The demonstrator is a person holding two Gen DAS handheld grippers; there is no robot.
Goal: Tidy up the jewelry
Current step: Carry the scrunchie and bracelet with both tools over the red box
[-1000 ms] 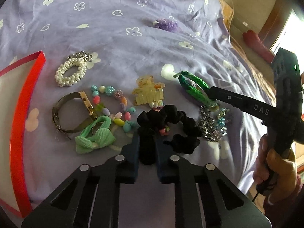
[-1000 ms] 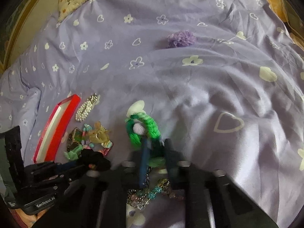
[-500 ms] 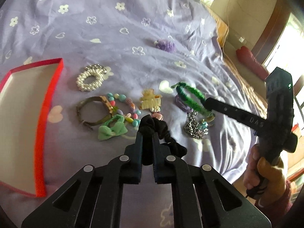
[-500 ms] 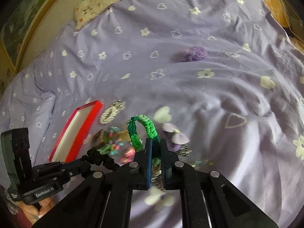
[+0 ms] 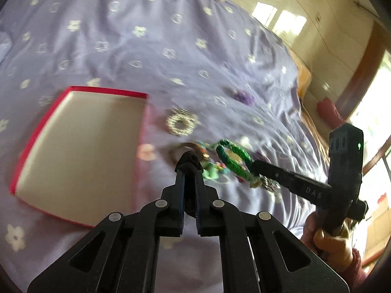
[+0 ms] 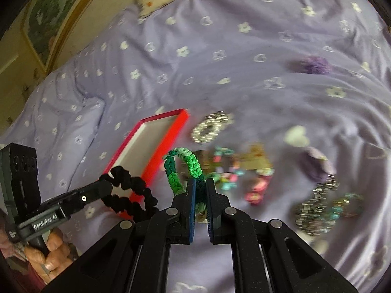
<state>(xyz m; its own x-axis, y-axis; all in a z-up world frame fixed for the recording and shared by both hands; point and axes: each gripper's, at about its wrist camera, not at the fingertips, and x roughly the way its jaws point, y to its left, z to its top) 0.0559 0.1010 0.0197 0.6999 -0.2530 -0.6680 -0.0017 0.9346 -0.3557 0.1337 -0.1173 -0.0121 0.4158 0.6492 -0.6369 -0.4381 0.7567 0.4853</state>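
My left gripper (image 5: 189, 171) is shut on a black scrunchie (image 5: 188, 160), held in the air just right of the red box (image 5: 48, 119); the scrunchie hangs in a loop in the right wrist view (image 6: 132, 195). My right gripper (image 6: 200, 183) is shut on a green braided bracelet (image 6: 188, 163), lifted above the bed; the bracelet also shows in the left wrist view (image 5: 232, 158). The red box (image 6: 176, 131) has a white, empty inside.
On the purple flowered bedspread (image 5: 146, 48) lie a pearl bracelet (image 5: 182, 123), a blurred heap of coloured beads and clips (image 6: 232, 168), a silver chain bracelet (image 6: 317, 207), a purple item (image 6: 317, 166) and a purple scrunchie (image 6: 315, 64) further back.
Both grippers have lifted their items off the bed and moved left toward the red box. The box now shows whole in the left wrist view.
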